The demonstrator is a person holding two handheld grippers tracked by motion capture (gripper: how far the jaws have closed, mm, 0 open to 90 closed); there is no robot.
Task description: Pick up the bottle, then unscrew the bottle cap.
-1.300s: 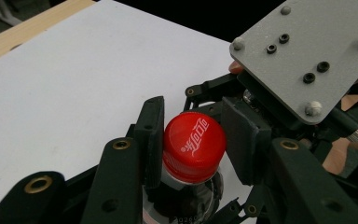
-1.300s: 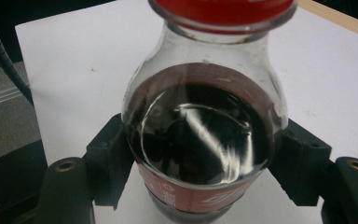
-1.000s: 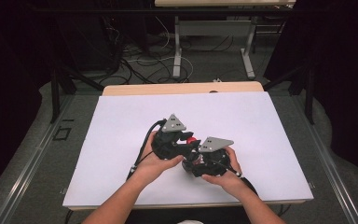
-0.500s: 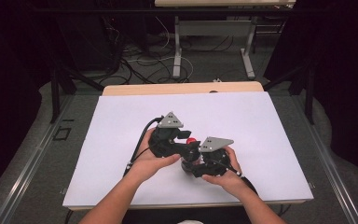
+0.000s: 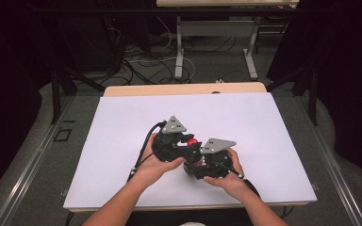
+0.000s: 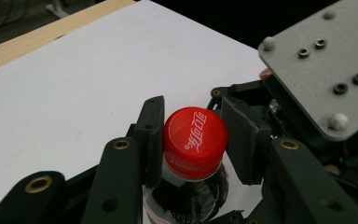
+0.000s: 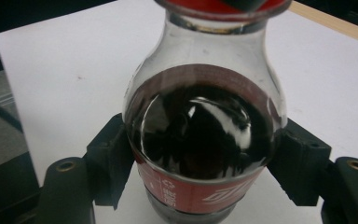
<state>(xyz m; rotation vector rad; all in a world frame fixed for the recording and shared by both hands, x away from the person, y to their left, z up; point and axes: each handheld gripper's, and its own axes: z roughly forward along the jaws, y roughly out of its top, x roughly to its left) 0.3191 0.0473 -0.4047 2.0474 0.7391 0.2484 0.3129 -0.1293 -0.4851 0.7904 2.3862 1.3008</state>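
A white sheet [image 5: 122,141] covers the table [image 5: 184,89], whose bare wooden edge shows along the far side. Beyond it, on the floor, lie loose cables [image 5: 136,56] beside the legs of another desk [image 5: 214,47]. Nothing else sits on the sheet near the work; the two hands and their tools crowd together at its near middle and hide most of what they hold from the high view.

There is one bottle [image 7: 205,135], one red cap [image 6: 195,140], two grippers and two hands.

On the left, the left hand [image 5: 156,162] carries the left gripper [image 6: 193,144]. Its jaws stand partly apart on either side of the cap: the one pad [image 6: 153,140] lies against the cap's side, while the other pad [image 6: 242,140] seems to stand just off it, though the angle makes that gap hard to judge. So whether this tool grips the cap or merely brackets it, I cannot tell.

To the right, the right hand [image 5: 226,176] carries the right gripper [image 7: 205,163]. Its jaws are spread wide and pressed against both flanks of the bottle's body, just above the red label [image 7: 200,193], clasping it. The bottle holds dark liquid, sits between the two tools at the near middle of the sheet, and its base appears close to the sheet.
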